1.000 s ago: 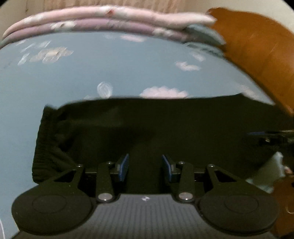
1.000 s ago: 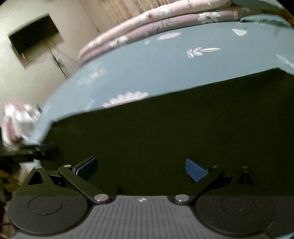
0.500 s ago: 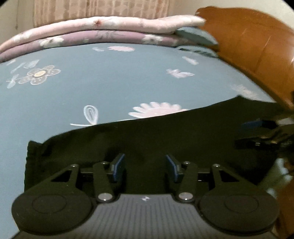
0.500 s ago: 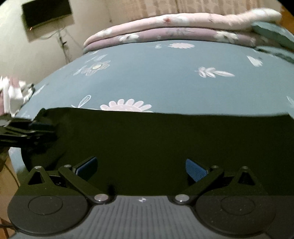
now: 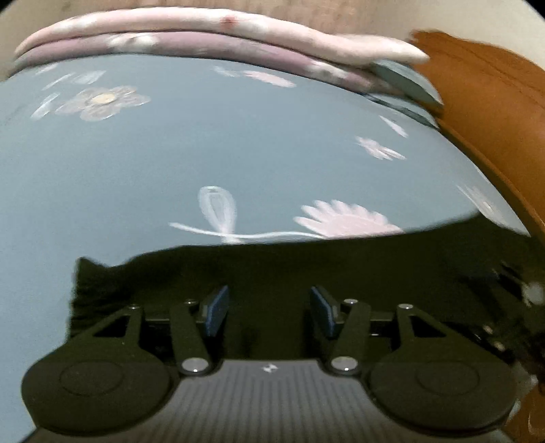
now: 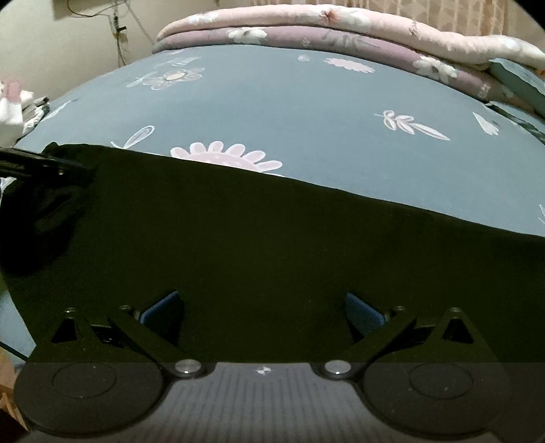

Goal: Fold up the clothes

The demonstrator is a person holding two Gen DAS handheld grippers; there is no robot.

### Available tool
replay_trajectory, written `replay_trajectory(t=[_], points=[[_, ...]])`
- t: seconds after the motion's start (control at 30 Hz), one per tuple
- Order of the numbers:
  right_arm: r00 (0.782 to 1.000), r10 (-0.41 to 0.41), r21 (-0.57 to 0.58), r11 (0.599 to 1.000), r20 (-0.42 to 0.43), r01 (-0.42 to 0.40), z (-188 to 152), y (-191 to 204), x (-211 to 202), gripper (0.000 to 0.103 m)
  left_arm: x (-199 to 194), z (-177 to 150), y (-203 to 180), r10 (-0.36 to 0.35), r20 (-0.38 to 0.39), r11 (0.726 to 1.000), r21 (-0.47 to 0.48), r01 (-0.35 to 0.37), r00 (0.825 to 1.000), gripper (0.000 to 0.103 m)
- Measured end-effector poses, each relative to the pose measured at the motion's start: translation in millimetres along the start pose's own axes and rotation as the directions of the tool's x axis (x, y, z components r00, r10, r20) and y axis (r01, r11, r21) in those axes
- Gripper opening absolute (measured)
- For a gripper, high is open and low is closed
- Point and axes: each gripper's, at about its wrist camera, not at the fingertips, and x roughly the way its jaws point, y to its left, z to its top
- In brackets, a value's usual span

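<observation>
Your black, soft knit garment (image 6: 259, 245) lies flat on the blue flowered bed sheet (image 6: 289, 98). It's limp and light, so pinch its edge. Left gripper (image 5: 269, 308) has just opened its fingers, nothing between; right gripper (image 6: 262, 313) gapes wide, empty.

I see a blue-grey bedsheet (image 6: 272, 98) printed with pale flowers filling most of both views. At twelve o'clock, two folded quilts (image 6: 340, 30), pink over mauve, lie stacked along its far edge. At two o'clock in my left view stands a wooden headboard (image 5: 494, 112). At eleven o'clock on the right, cables (image 6: 117, 24) hang down the wall.
</observation>
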Motion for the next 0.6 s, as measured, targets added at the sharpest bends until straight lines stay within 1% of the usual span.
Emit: replay_trajectory(t=[0.1, 0.13, 0.17, 0.2, 0.23, 0.27, 0.33, 0.37, 0.4, 0.43, 0.47, 0.5, 0.53, 0.57, 0.6], points=[[0.999, -0.029, 0.03, 0.999, -0.041, 0.03, 13.7, 3.4, 3.7, 0.103, 4.3, 7.6, 11.5, -0.019, 0.004, 0.998, -0.06, 0.02, 1.0, 0.051], [0.998, -0.041, 0.035, 0.998, -0.039, 0.043, 20.5, 4.6, 3.8, 0.103, 5.5, 10.4, 12.7, -0.019, 0.002, 0.997, -0.07, 0.02, 1.0, 0.05], [0.998, -0.05, 0.034, 0.998, -0.024, 0.051, 27.9, 6.0, 2.5, 0.103, 4.3, 13.3, 11.7, -0.023, 0.002, 0.997, -0.07, 0.024, 1.0, 0.045], [0.999, -0.051, 0.032, 0.998, -0.008, 0.051, 35.4, 7.6, 0.9, 0.103, 1.5, 16.1, 9.5, -0.03, 0.008, 0.997, -0.064, 0.03, 1.0, 0.045], [0.999, -0.039, 0.028, 0.999, 0.009, 0.039, 42.9, 9.7, -1.2, 0.103, -1.6, 17.9, 6.9, -0.052, 0.015, 0.997, -0.049, 0.053, 0.999, 0.045], [1.0, -0.021, 0.026, 0.999, 0.022, 0.02, 49.7, 11.8, -2.4, 0.103, -3.6, 18.4, 4.1, -0.09, 0.012, 0.995, -0.035, 0.09, 0.996, 0.047], [0.999, 0.032, 0.022, 0.999, 0.025, -0.032, 59.9, 16.7, 0.7, 0.103, -2.5, 17.7, -1.9, -0.171, -0.023, 0.985, -0.026, 0.17, 0.985, 0.047], [0.999, 0.036, 0.009, 0.999, 0.012, -0.036, 62.9, 20.5, 7.6, 0.102, 1.4, 16.5, -4.8, -0.213, -0.051, 0.977, -0.028, 0.212, 0.976, 0.047], [0.999, 0.04, -0.004, 0.999, -0.002, -0.04, 65.8, 24.4, 14.4, 0.099, 7.1, 15.0, -7.8, -0.26, -0.082, 0.966, -0.03, 0.258, 0.962, 0.047], [0.999, 0.044, -0.016, 0.999, -0.015, -0.044, 68.8, 28.3, 21.2, 0.097, 13.9, 13.9, -10.8, -0.292, -0.112, 0.956, -0.031, 0.291, 0.95, 0.047], [0.999, 0.039, -0.029, 0.999, -0.03, -0.04, 71.3, 31.4, 29.5, 0.096, 20.3, 13.4, -13.6, -0.308, -0.136, 0.951, -0.033, 0.306, 0.942, 0.048], [0.999, 0.022, -0.037, 0.999, -0.05, -0.024, 73.1, 32.3, 41.1, 0.096, 25.7, 14.2, -15.3, -0.314, -0.144, 0.949, -0.027, 0.313, 0.939, 0.048], [0.998, 0.008, -0.036, 0.999, -0.068, -0.01, 74.9, 31.7, 52.6, 0.096, 30.1, 16.1, -16.2, -0.31, -0.138, 0.95, -0.013, 0.312, 0.941, 0.048], [0.998, 0.001, -0.038, 0.999, -0.066, -0.003, 77.1, 30.8, 60.4, 0.103, 34.5, 18.0, -17.0, -0.307, -0.132, 0.951, 0.001, 0.31, 0.942, 0.051], [0.999, 0.001, -0.043, 0.999, -0.049, -0.003, 79.8, 29.4, 65.6, 0.103, 38.9, 20.0, -17.9, -0.304, -0.125, 0.951, 0.014, 0.308, 0.944, 0.05]])
